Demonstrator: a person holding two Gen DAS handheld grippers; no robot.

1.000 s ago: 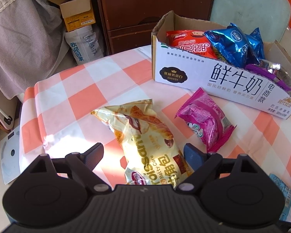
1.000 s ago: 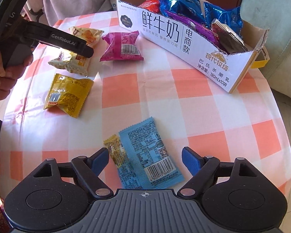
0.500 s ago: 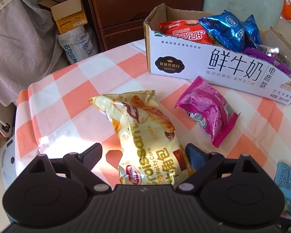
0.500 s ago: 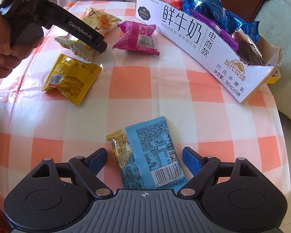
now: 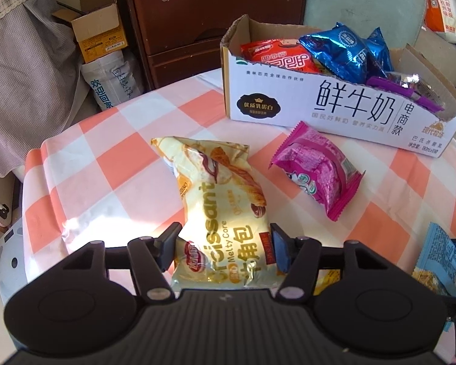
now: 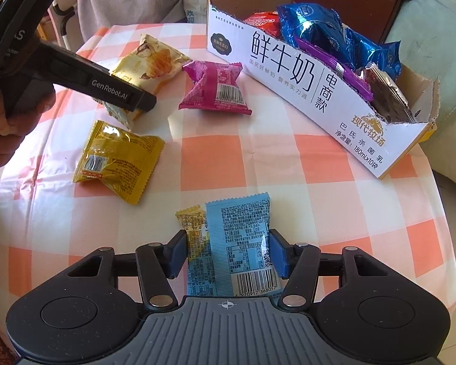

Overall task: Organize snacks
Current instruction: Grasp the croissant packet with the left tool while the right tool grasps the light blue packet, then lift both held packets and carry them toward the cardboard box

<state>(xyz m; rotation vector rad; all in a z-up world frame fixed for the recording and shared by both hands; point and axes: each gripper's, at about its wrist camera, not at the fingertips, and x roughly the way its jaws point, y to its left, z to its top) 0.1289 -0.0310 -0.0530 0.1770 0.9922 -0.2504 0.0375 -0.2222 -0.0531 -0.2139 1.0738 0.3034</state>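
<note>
Round table in an orange-and-white checked cloth [image 6: 288, 164] carries a white cardboard milk carton box [image 6: 304, 82] holding snacks. Left gripper [image 5: 225, 245] closing onto cream croissant packet [image 5: 225, 213]; right gripper [image 6: 228, 251] closing onto blue foil snack packet [image 6: 237, 243].

Left gripper [image 5: 225, 248] angled down, fingers closing, right gripper [image 6: 228, 254] likewise, fingers closing
</note>
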